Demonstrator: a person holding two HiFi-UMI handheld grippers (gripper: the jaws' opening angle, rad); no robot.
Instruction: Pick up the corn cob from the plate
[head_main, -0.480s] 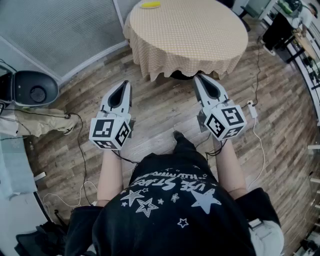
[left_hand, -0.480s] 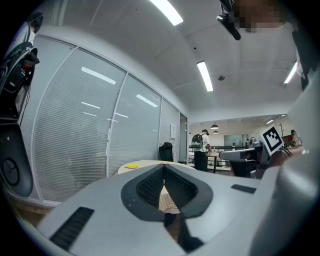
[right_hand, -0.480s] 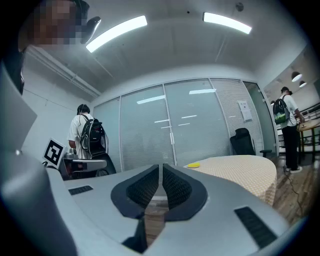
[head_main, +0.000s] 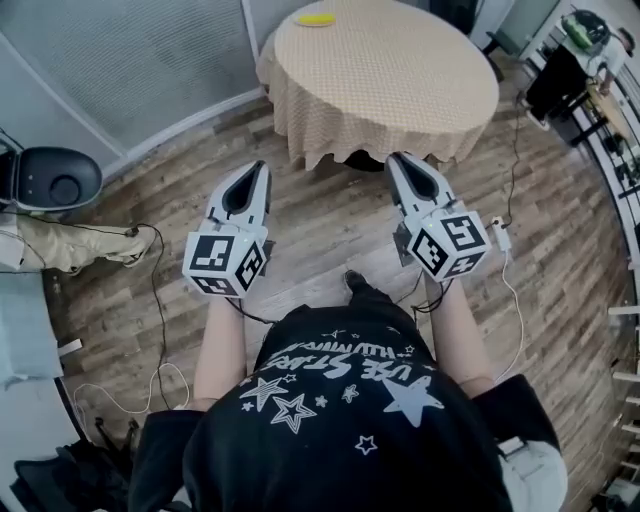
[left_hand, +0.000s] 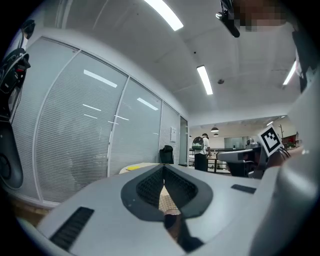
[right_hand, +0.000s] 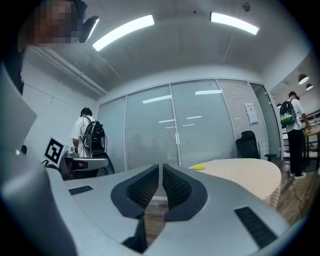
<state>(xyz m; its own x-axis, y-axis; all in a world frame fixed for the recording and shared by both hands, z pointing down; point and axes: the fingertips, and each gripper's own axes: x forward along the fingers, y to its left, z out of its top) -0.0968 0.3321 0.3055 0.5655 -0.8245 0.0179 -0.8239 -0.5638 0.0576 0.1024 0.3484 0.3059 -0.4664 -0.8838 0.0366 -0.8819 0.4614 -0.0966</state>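
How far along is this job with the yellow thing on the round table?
Nothing looks done: the yellow object lies untouched at the far edge of the table. In hand: nothing; the left gripper and right gripper are shut, empty, held level short of the table. Left: walk closer, open fingers, grasp, lift.

Office floor, seen from the doorway: the yellow object (head_main: 316, 19) at the far rim of the round desk (head_main: 390, 80) is too small in the head view to tell plate from corn cob. Both gripper views show it only as a thin yellow sliver. The desk's far side is cut off by the top edge, and its checked cloth (head_main: 330, 140) hides the legs. The person's hands are hidden beneath the marker cubes of the left claw (head_main: 262, 166) and right claw (head_main: 394, 158). A dark rounded thing (head_main: 50, 180) at left, clipped by the edge, cannot be identified.
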